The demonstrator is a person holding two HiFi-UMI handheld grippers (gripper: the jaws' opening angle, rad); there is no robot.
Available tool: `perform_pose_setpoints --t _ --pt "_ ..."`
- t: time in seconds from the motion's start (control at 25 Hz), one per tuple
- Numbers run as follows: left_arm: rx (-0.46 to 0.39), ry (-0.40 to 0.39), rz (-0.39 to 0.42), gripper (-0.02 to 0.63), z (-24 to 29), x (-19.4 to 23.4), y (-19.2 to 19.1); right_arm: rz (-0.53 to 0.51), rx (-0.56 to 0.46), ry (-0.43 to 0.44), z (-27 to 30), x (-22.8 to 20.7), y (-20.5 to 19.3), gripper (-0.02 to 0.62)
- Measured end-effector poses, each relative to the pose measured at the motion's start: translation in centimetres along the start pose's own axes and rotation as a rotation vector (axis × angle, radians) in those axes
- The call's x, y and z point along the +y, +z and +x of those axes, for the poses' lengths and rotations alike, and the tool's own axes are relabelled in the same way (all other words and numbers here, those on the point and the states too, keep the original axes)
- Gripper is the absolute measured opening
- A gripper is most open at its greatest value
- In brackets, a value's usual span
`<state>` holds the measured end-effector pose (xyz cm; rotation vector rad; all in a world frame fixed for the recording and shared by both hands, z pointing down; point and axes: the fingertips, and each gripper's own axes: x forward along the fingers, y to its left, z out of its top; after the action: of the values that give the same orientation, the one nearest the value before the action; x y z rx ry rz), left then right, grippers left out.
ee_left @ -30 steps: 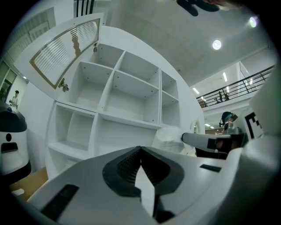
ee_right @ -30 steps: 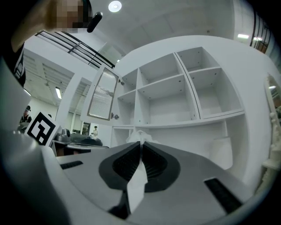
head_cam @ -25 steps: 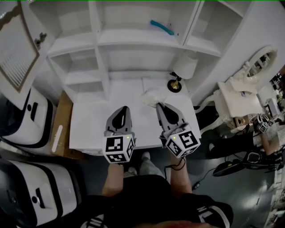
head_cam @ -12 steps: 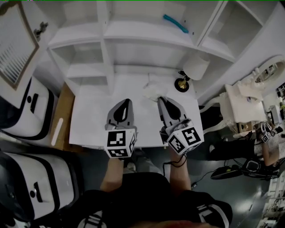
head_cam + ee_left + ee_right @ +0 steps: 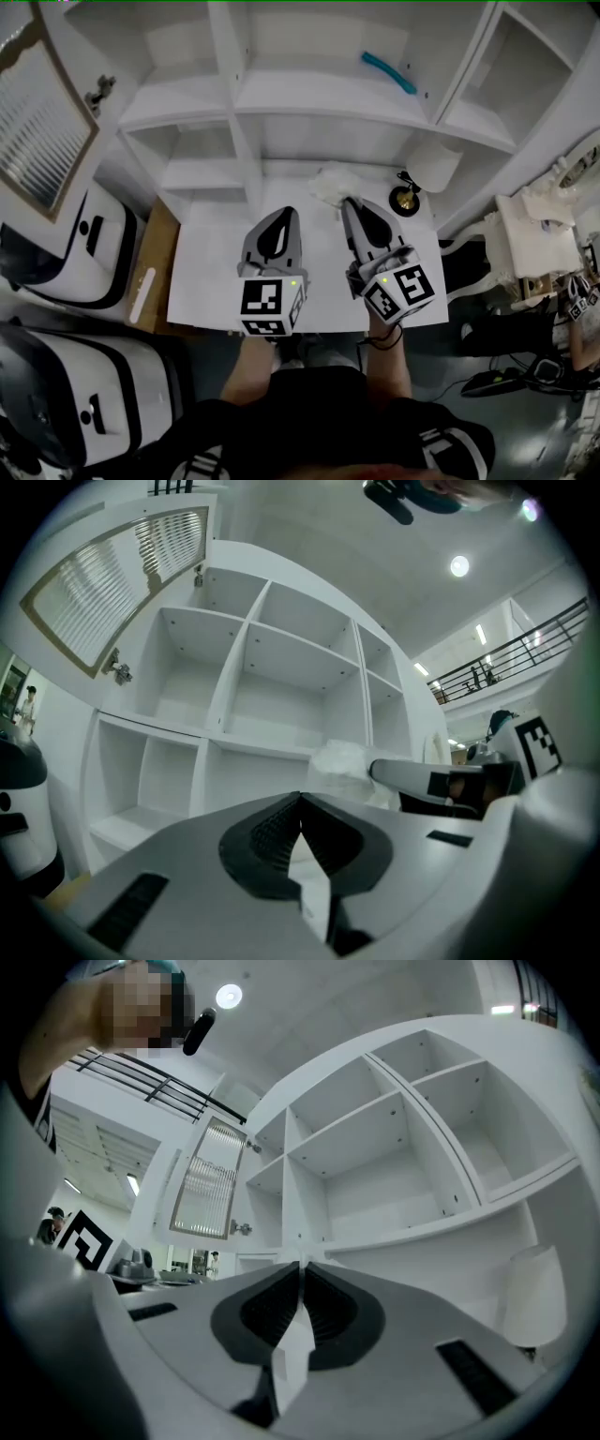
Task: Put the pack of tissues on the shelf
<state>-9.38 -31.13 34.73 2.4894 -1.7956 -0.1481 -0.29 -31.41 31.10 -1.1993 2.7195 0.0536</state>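
The pack of tissues (image 5: 331,182), a crinkly white plastic bundle, hangs from the tip of my right gripper (image 5: 351,201), which is shut on it above the back of the white desk (image 5: 211,281). The left gripper view shows the pack (image 5: 344,760) at the end of the right gripper's jaws, in front of the white shelf unit (image 5: 281,667). In the right gripper view the jaws (image 5: 302,1266) stand closed and point up at the shelf compartments (image 5: 394,1147); the pack is hardly seen there. My left gripper (image 5: 281,215) is shut and empty, level with the right one, to its left.
A small table lamp (image 5: 412,180) stands at the desk's back right. A teal object (image 5: 389,72) lies on an upper shelf (image 5: 309,98). A slatted cabinet door (image 5: 37,141) hangs open at left. White-and-black machines (image 5: 66,234) stand left of the desk.
Both grippers have moved forward towards the shelf unit, side by side. The pack has travelled with the right gripper from over the desk's middle to its back edge.
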Motion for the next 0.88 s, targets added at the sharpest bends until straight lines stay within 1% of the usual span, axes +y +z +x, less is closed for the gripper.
perform_pose_setpoints --t 0.08,0.24,0.44,0.68,0.88 --pt "-0.009 -0.012 0.019 0.011 1.2 0.0 0.8 -0.022 -0.019 0.003 1.0 -0.4 1.0 0.020" --pt "-0.058 -0.037 0.060 0.011 3.7 -0.1 3.7 -0.077 -0.052 0.004 2.6 -1.3 3.1 0.020" --pt "-0.088 -0.054 0.074 0.011 6.1 -0.2 5.8 -0.155 -0.081 -0.017 4.0 -2.7 5.4 0.020" --pt "-0.129 -0.069 0.087 0.011 7.9 -0.6 8.3 -0.202 -0.144 -0.012 5.2 -3.7 8.6 0.020" --pt "-0.158 -0.079 0.100 0.011 9.2 -0.8 9.7 -0.225 -0.173 -0.013 6.1 -4.7 10.2 0.020"
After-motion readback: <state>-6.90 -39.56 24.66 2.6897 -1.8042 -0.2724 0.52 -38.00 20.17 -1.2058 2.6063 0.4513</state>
